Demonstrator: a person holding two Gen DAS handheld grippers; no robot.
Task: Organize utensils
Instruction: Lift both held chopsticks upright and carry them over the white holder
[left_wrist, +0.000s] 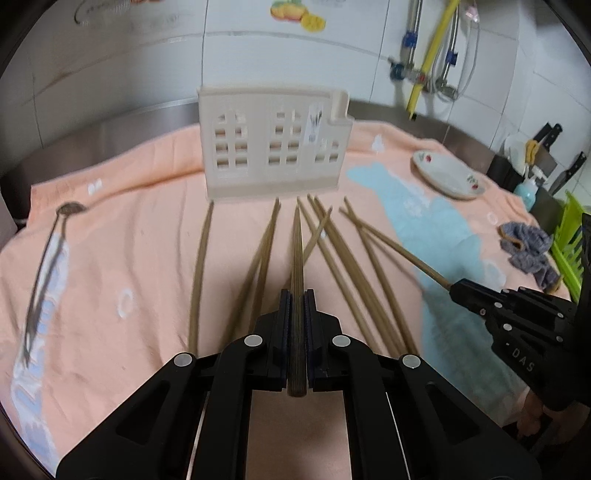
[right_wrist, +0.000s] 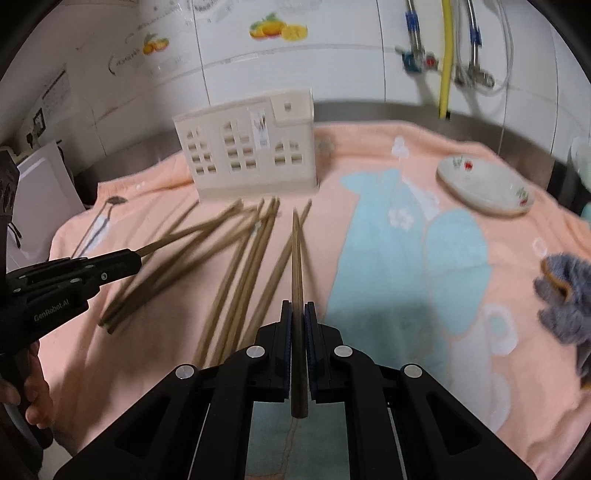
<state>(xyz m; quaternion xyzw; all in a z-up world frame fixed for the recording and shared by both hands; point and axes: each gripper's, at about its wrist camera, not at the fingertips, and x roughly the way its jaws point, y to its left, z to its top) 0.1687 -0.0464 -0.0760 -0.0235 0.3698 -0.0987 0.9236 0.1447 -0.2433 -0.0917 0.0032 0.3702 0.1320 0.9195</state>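
Observation:
Several wooden chopsticks (left_wrist: 334, 251) lie fanned out on the peach towel (left_wrist: 140, 258) in front of a cream utensil holder (left_wrist: 273, 144) with window-shaped holes. My left gripper (left_wrist: 297, 295) is shut on a chopstick (left_wrist: 297, 258) that points toward the holder. My right gripper (right_wrist: 297, 308) is shut on another chopstick (right_wrist: 296, 258), also pointing forward. The right gripper shows in the left wrist view (left_wrist: 456, 288) holding its chopstick (left_wrist: 399, 251). The left gripper shows in the right wrist view (right_wrist: 138, 260). The loose chopsticks (right_wrist: 240, 273) and the holder (right_wrist: 247, 147) also show there.
A metal spoon (left_wrist: 46, 273) lies on the towel at the left. A white dish (left_wrist: 448, 175) with a cherry print sits at the right, near a grey cloth (left_wrist: 528, 251) and a green rack (left_wrist: 572, 240). Knives (left_wrist: 550, 140) stand at the far right. A tiled wall with pipes is behind.

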